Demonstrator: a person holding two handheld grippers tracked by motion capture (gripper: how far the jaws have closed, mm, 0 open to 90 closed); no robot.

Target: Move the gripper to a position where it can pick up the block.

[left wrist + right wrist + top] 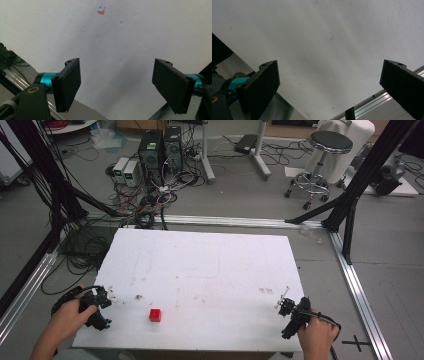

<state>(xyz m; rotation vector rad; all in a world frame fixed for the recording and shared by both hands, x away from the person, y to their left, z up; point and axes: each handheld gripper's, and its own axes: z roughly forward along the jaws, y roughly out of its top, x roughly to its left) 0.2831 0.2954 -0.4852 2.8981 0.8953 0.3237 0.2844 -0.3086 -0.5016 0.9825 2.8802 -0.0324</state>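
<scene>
A small red cube rests on the white foam board, near its front edge and left of centre. My left gripper is held at the board's front left corner, a short way left of the cube. In the left gripper view it stands open over bare white board with nothing between the jaws. My right gripper is held at the front right corner, far from the cube. In the right gripper view it is wide open and holds nothing.
A small red and blue mark lies far ahead on the board. Aluminium rails and black frame posts flank the table. Beyond the far edge are tangled cables, computer towers and a stool.
</scene>
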